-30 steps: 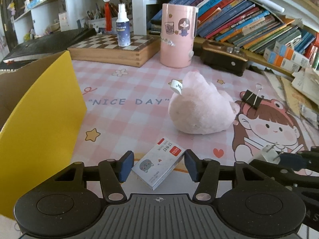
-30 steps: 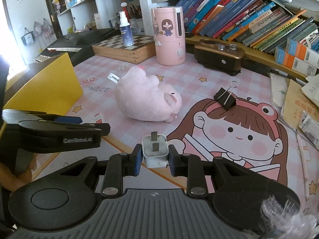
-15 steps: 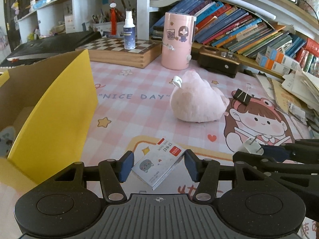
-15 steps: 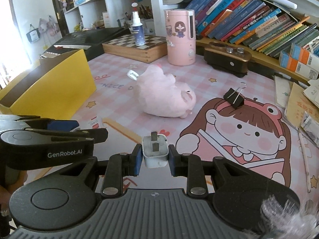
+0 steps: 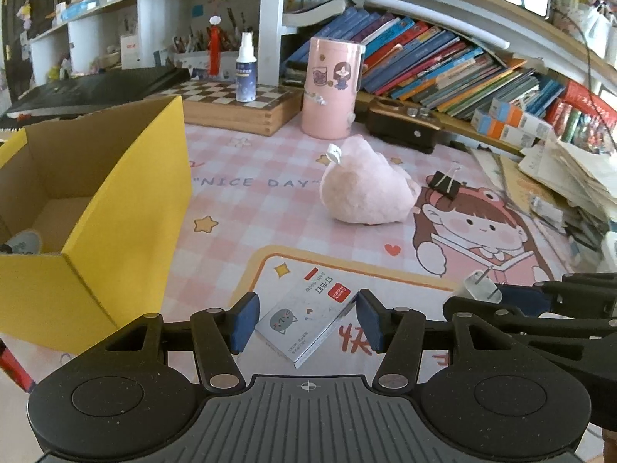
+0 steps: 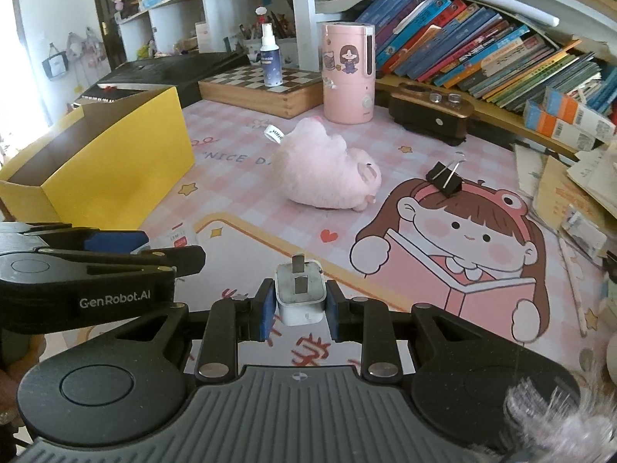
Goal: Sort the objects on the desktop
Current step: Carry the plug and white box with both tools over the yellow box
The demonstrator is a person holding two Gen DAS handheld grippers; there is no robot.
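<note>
Left gripper [image 5: 304, 324] fingers half-spread, clamped on small white staple box with cat print [image 5: 304, 318]; right gripper [image 6: 297, 305] narrowly closed on white plug adapter [image 6: 299, 294]. Both above desk near edge, beside open yellow cardboard box [image 5: 127, 208]. Risk: diagonal corner grip, staple box possibly twisted loose.

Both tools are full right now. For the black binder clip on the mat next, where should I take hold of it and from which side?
Grip the binder clip across its black body, coming from above. The body is the solid, flat-sided part; the thin wire handles sticking up and away would probably slip or fold between the pads.
</note>
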